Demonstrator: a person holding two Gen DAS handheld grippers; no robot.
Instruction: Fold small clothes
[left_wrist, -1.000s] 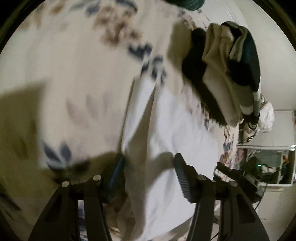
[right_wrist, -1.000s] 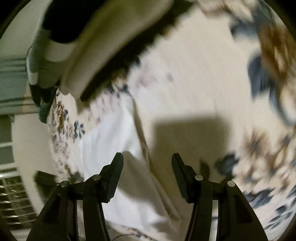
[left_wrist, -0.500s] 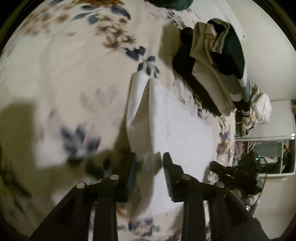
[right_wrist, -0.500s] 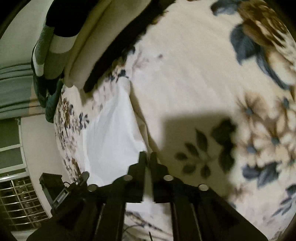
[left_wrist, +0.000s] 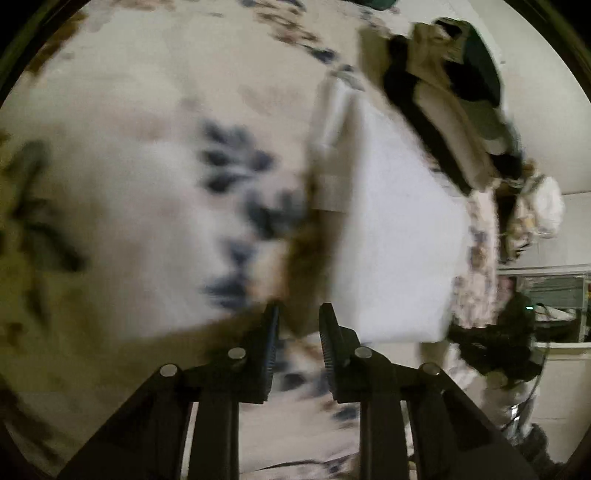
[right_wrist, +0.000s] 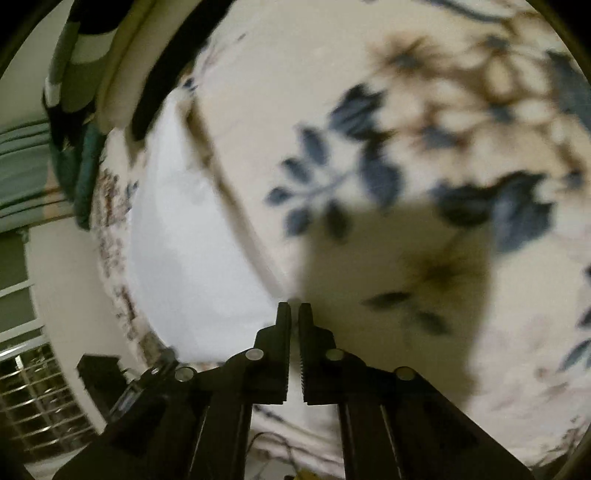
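Beyond white cloth, piled clothes.

No readable text, labels, brands or numbers in either view; both frames motion-blurred, fabric prints floral only.

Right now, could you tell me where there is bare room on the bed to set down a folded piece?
The floral bedspread lies bare to the right of the white garment. It is crowded beyond the garment's far end, where the clothes pile sits.
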